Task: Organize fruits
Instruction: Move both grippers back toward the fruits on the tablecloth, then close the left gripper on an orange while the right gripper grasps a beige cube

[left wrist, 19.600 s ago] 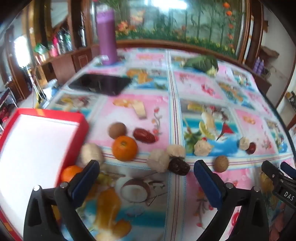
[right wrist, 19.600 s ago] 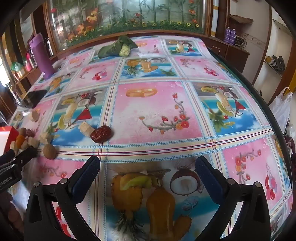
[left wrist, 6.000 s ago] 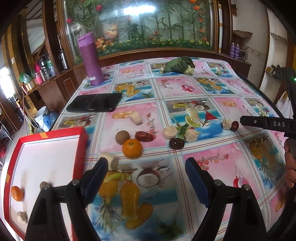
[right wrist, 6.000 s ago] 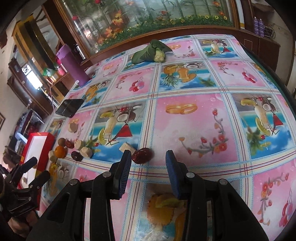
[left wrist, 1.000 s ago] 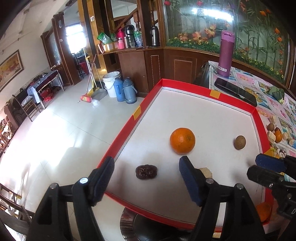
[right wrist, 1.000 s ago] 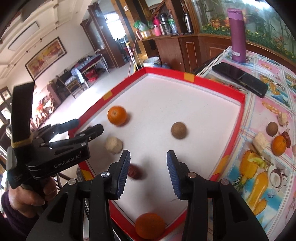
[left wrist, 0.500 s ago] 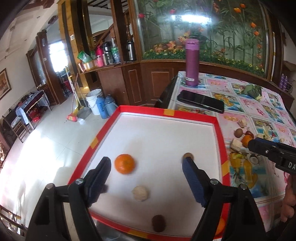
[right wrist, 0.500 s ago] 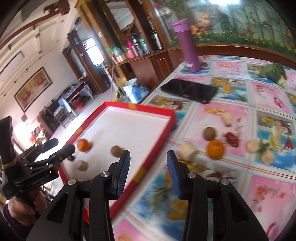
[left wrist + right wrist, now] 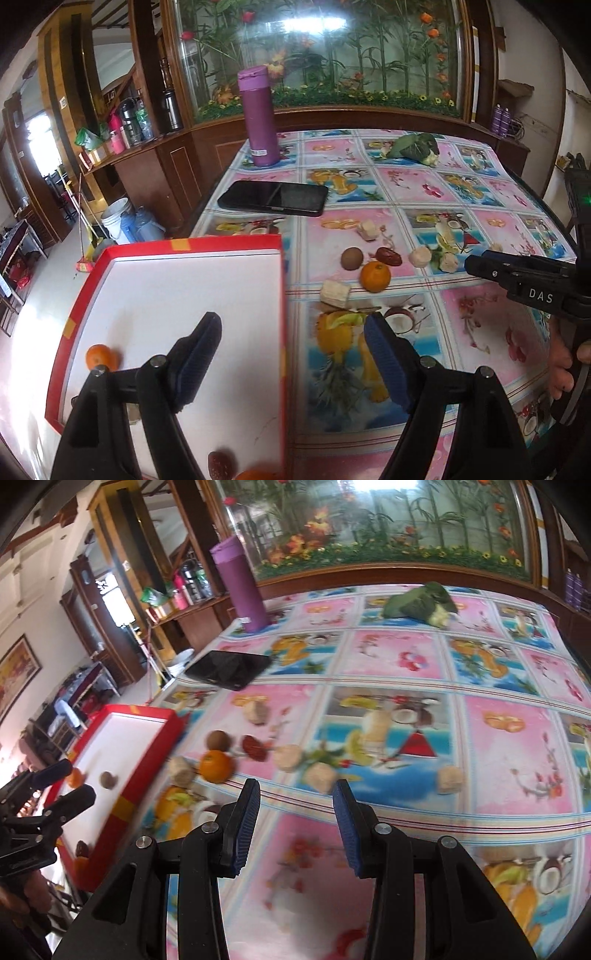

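Note:
A red-rimmed white tray (image 9: 280,295) sits at the table's left edge, holding an orange (image 9: 99,356) and a dark date (image 9: 220,463). My left gripper (image 9: 291,328) hangs open and empty over the tray's right rim. To its right on the cloth lie a brown round fruit (image 9: 351,257), an orange (image 9: 375,276), a red date (image 9: 388,255) and several pale chunks (image 9: 334,292). My right gripper (image 9: 296,794) is open and empty above the cloth, just short of a pale chunk (image 9: 320,777), with the table's orange (image 9: 217,766) to its left. The tray (image 9: 147,768) shows a brown fruit (image 9: 108,778).
A black phone (image 9: 273,197) lies behind the tray. A purple flask (image 9: 258,118) stands at the far left, and a green leafy bundle (image 9: 415,146) lies at the far right. Beyond the table's left edge the floor drops away, with buckets (image 9: 114,221) by a wooden cabinet.
Both views have swung from over the tray toward the table's fruit. My left gripper's jaws stand a little wider. My right gripper's gap is unchanged.

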`<state>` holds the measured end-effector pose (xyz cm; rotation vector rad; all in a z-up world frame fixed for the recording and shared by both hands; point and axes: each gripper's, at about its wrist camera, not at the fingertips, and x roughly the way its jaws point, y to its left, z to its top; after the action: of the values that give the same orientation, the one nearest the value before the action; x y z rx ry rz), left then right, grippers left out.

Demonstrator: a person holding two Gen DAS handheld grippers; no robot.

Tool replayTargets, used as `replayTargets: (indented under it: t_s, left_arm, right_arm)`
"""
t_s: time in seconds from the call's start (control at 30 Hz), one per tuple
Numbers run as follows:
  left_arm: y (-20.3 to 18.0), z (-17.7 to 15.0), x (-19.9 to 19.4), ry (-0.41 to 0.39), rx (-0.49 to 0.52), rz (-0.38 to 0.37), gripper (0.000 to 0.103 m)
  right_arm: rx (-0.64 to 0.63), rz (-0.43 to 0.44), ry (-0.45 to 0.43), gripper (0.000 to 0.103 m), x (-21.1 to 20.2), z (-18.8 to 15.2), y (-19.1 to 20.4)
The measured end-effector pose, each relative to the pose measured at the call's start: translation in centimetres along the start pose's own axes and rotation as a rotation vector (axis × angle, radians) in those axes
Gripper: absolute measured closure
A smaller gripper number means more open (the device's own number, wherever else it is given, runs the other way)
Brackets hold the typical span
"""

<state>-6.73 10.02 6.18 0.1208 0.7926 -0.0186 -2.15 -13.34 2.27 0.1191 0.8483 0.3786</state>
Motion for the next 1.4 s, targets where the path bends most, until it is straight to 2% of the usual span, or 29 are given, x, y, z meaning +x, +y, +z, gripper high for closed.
replayTargets:
  t_s: [0.2, 0.6, 0.77, 0.93, 1.4]
  left_arm:
    - [-2.7, 0.4, 1.5, 0.024, 0.031, -0.040, 0.021]
    - [-4.0, 1.6, 3.7, 0.038, 0.059, -0.048, 0.021]
    - [-4.5, 1.8, 4.0, 0.046, 0.070, -0.054, 0.021]
    - [-5.1, 2.2, 4.7, 0.059, 0.077, -0.056, 0.021]
    - [-6.2, 3.1, 8.2, 0.120, 0.063, -0.044, 0.021]
  right_arm:
    - [-0.014, -0.038, 0.054, 0.063, 1.3, -0.3, -1.1]
    - [-0.056, -0.044, 0.046, 0.064, 3.2, 0.8, 0.2]
    - [-0.067, -0.064, 0.074, 0.071, 4.3, 0.9, 0.4]
    - [-0.074, -0.073, 0.073, 0.079, 4.3, 0.8, 0.4]
    - [0.005, -0.058, 0.017, 0.080, 2.0, 1.7, -0.9]
